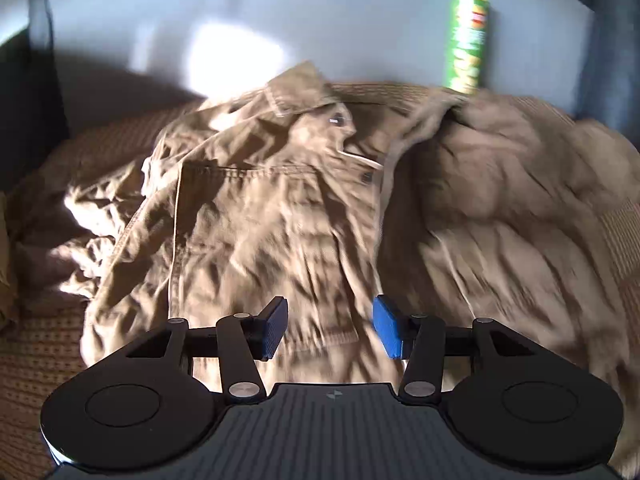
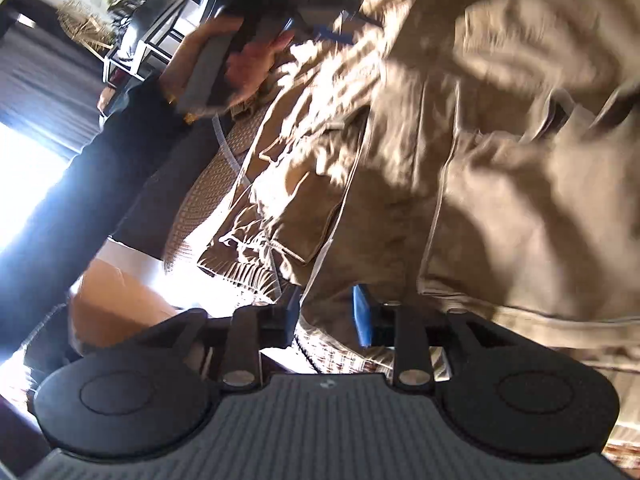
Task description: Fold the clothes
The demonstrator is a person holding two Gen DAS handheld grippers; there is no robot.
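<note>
Surface: brown patterned woven cover (image 1: 44, 356), like a bedspread, sunlit in patches; pale wall (image 1: 320, 12) behind it.
Left gripper (image 1: 330, 330): nearest in left wrist view, black linkage arms, blue pads spread apart, nothing pinched between them; hangs just above the jacket's bottom hem.
Left pads: dark-looking one on the left, bright blue fingertip pad (image 1: 386, 330) on the right, neither touching cloth as far as visible.
Jacket (image 1: 280, 208): tan, denim-style, lies crumpled and front-up on the cover; fills most of the view, hem toward the camera, collar far side.
Jacket details: chest seam across the panel, dark snap buttons down the placket, collar (image 1: 296, 92) flipped open; right half blurred.
Can (image 1: 468, 42): green tall chip tube, upright behind the jacket's far edge, near the wall.
Dark frame (image 1: 40, 32): at the far left and right edges, can't tell what it is.
Right gripper (image 2: 326, 314): pads partly apart, over the jacket's hem edge; blur, cloth sits behind the gap, no pinch visible.
Right view, jacket (image 2: 460, 140): view is rolled; a flap pocket shows, cover's fringe edge just beside the left pad.
Person: hand (image 2: 244, 68) holding the other gripper's grey handle, far upper left, dark sleeve (image 2: 132, 128) running down from it.
Background right view: shelf with clutter, bright window glare at left.
</note>
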